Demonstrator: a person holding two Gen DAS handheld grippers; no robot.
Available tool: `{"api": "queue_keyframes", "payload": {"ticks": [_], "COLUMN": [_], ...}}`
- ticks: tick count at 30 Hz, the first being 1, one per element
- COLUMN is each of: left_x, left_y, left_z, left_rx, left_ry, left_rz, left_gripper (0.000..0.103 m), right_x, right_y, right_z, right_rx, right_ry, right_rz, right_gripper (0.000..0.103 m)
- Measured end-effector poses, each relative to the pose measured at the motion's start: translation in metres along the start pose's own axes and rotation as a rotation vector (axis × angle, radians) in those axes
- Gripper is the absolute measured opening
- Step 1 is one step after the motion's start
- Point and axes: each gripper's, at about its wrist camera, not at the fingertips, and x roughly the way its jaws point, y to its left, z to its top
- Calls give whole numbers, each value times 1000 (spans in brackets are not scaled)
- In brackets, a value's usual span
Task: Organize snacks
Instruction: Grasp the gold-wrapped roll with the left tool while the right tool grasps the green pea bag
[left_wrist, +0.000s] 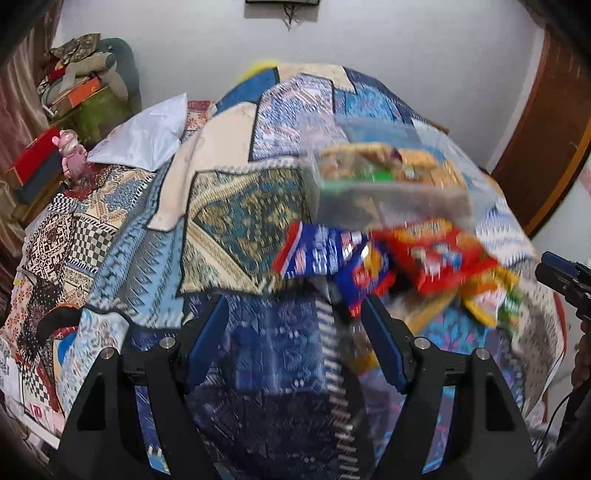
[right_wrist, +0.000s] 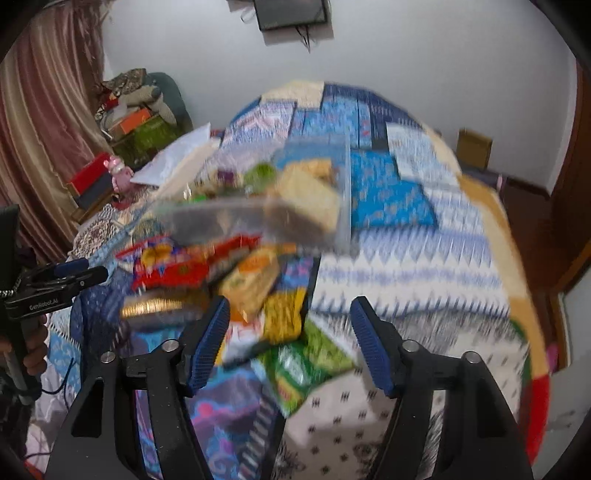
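A clear plastic bin (left_wrist: 391, 184) holding several snack packs sits on the patchwork bedspread; it also shows in the right wrist view (right_wrist: 266, 206). In front of it lies a loose pile of snacks: a blue-and-red pack (left_wrist: 317, 254), a red bag (left_wrist: 436, 254), yellow and green packs (left_wrist: 491, 302). In the right wrist view I see the red bag (right_wrist: 177, 266), a yellow box (right_wrist: 251, 284), a yellow bag (right_wrist: 284, 314) and a green bag (right_wrist: 306, 365). My left gripper (left_wrist: 295, 325) is open and empty, just short of the pile. My right gripper (right_wrist: 290, 321) is open and empty above the yellow and green bags. Both views are blurred.
The bedspread (left_wrist: 236, 221) covers a bed along a white wall. Stacked boxes and cloth (left_wrist: 85, 92) and a pink toy (left_wrist: 72, 155) stand at the left. A wooden door (left_wrist: 546, 147) is at the right. The other gripper (right_wrist: 55, 284) shows at the left edge.
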Motion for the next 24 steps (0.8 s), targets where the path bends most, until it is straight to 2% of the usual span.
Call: {"api": "queue_keyframes", "payload": {"ticks": [5,10,18,24], "left_x": [13,28,27,10], "left_y": [-24,-52,-72,-83], "left_z": [-12,-14,-22,-41], "left_rx": [60,115,140,155], "left_ry": [25,31,51,90], "left_rz": [-43,-85,-147,-228], "left_gripper": [74,74,73,67], "right_x": [15,31,30,17], "right_y": [-2,-2,-17,-31], "right_z": [-26,-32,-33,-43], "right_rx": [31,33,73,113], "right_ry": [77,120,92,75], "right_rz": [22,21,-2,-7], "right_gripper": [67,67,65,51]}}
